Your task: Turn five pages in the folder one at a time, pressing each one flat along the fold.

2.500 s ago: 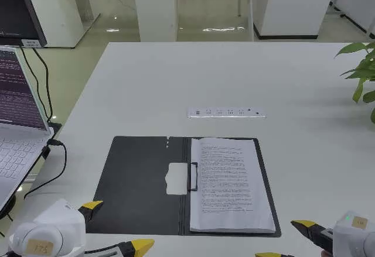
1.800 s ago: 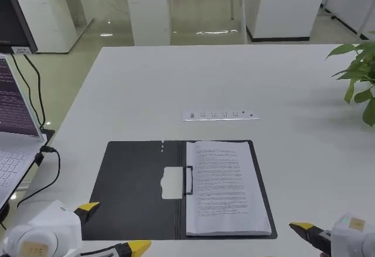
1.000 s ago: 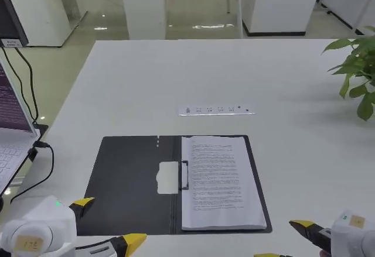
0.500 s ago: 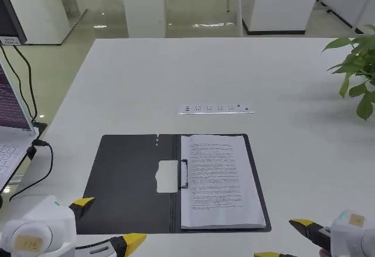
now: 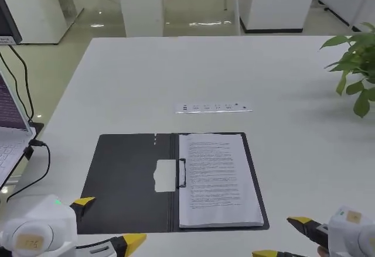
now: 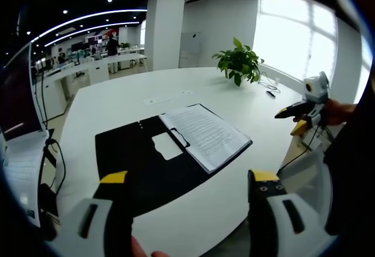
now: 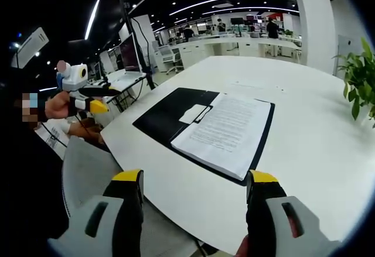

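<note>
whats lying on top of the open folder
The folder carries a stack of printed pages on its right half; a white slip sits on the left half beside a black clip. Sheets under the top page are covered.

White table (image 5: 176, 69) with open black folder (image 5: 123, 181) and power strip (image 5: 214, 107)

laptop (image 5: 7, 146) cropped, page print (image 5: 215, 178) seemingly unreadable

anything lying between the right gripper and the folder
No, that stretch is bare white table. The right gripper sits off the folder's near right corner, as the head view and right gripper view show.
</note>
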